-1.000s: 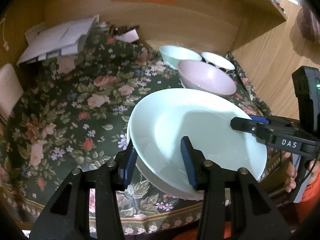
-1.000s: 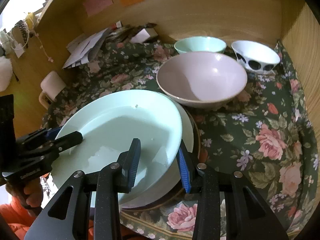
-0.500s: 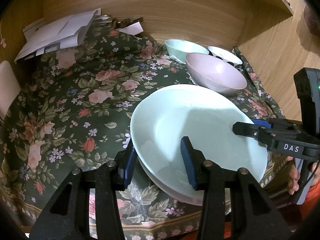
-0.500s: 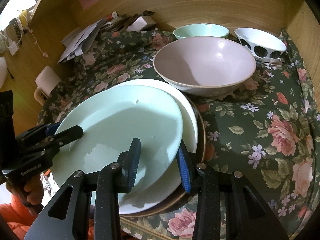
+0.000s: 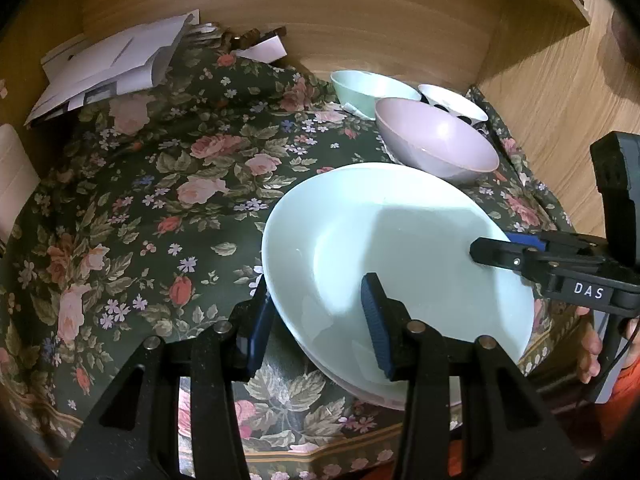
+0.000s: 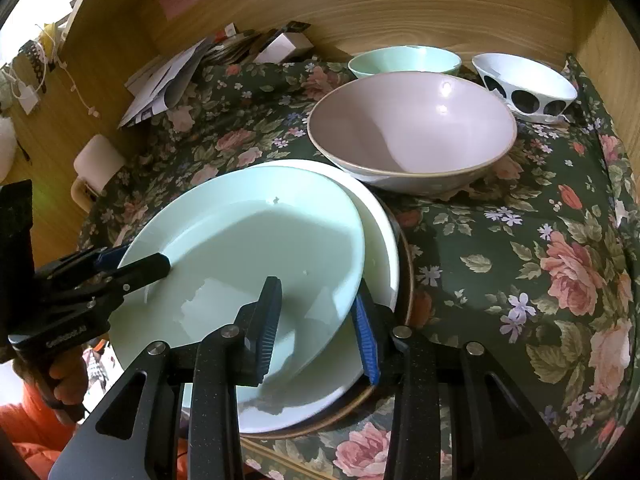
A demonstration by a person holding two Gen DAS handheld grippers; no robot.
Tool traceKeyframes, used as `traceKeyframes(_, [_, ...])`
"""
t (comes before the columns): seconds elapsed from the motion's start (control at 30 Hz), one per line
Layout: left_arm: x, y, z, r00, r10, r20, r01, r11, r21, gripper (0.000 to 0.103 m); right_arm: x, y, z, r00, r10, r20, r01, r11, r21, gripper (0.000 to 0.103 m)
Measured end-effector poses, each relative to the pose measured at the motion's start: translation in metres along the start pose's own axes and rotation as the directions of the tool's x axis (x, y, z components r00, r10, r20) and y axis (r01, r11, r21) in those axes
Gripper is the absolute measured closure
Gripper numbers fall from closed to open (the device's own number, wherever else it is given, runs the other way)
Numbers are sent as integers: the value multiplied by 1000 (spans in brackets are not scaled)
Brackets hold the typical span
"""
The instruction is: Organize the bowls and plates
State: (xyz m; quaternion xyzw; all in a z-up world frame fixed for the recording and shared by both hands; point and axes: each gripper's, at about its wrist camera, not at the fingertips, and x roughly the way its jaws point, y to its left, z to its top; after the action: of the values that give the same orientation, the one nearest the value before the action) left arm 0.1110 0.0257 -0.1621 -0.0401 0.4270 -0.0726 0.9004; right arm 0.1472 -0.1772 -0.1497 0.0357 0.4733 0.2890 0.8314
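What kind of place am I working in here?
Probably a home dining nook or desk alcove: a table under a dark rose-patterned cloth, wooden panel walls bearing paper notes, loose white papers piled at the back, and household bowls such as the large pink bowl.

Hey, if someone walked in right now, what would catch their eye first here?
The mint plate in front, with both grippers, left and right, straddling opposite edges of its rim above a white plate. Behind it sits a big pink bowl, all on a dark floral cloth.
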Motion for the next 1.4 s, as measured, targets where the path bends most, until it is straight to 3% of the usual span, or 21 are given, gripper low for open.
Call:
traceKeyframes(0.37, [2,2,3,1000,-7,-15,6,1000,-2,60,-13,-5,-1,1000,-12,18,12,1000,12,72])
traceKeyframes(0.63, [-17,4,23,999,3,49,-3,1000,-2,59,-38,-11,6,994,-59,96,58,998,13,71])
traceKeyframes(0.8, [-28,-5,46,994,-7,113,5,1000,17,41,-52,-16,18,985,-91,149,89,996,21,70])
traceKeyframes(0.93, [-28,-20,62,989,-6,147,-2,998,58,39,-60,-21,29,975,-116,189,114,993,23,57])
traceKeyframes(1.13, [-4,-30,83,994,-13,109,7,998,58,38,-60,-36,44,965,-145,217,139,989,44,43])
traceKeyframes(1.33, [29,-33,107,998,-14,55,11,999,52,38,-50,-52,57,965,-163,206,154,986,60,43])
traceKeyframes(1.37, [32,-34,109,999,-13,51,10,999,53,36,-48,-55,59,966,-163,202,154,986,63,42])
traceKeyframes(1.4, [37,-35,113,999,-12,44,9,998,54,29,-45,-58,61,966,-166,196,155,986,67,42])
